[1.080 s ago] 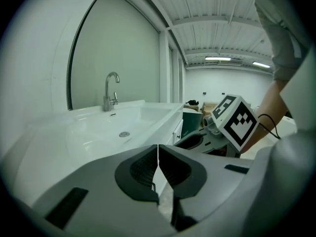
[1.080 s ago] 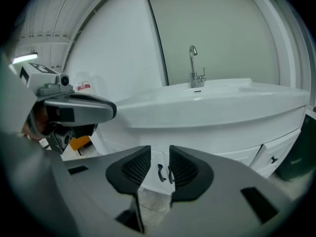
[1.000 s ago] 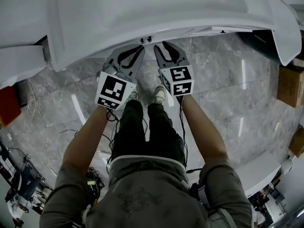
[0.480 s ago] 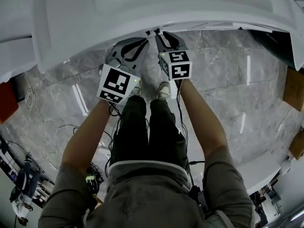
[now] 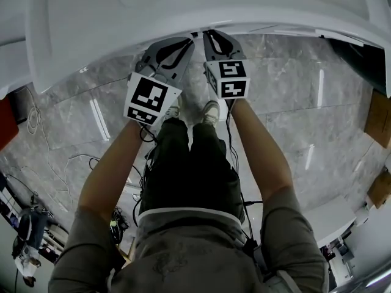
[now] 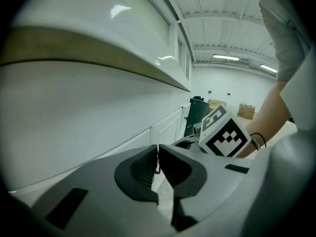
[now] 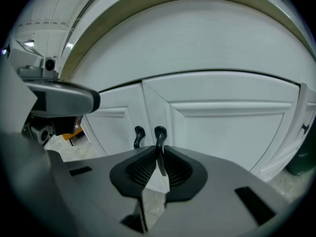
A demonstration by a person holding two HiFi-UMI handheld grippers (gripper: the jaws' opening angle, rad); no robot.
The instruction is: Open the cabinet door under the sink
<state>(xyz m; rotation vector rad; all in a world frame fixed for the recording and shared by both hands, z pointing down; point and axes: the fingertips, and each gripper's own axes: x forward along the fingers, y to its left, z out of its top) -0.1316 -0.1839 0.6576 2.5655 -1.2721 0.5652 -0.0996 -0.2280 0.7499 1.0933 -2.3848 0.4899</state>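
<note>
Two white cabinet doors (image 7: pixel 232 122) meet below the white counter (image 5: pixel 183 11), each with a black handle. The right gripper (image 7: pixel 159 149) points at the seam with its jaws shut. The right door's handle (image 7: pixel 160 132) stands straight behind its tips, its bar showing in the slit between them; whether it touches I cannot tell. The other handle (image 7: pixel 138 135) is just to the left. The left gripper (image 6: pixel 158 149) is shut on nothing, beside the cabinet front (image 6: pixel 168 130). In the head view both grippers, left (image 5: pixel 186 43) and right (image 5: pixel 211 38), reach under the counter's edge, close together.
The person's legs and feet stand on grey marble floor (image 5: pixel 293 96) right in front of the cabinet. Cables (image 5: pixel 91 163) lie on the floor to the left. Cardboard boxes (image 5: pixel 377 118) sit at the right. A dark green bin (image 6: pixel 196 113) stands further along the cabinet row.
Both grippers have sunk lower and closer to the cabinet front, staying side by side. Their jaws stayed closed throughout.
</note>
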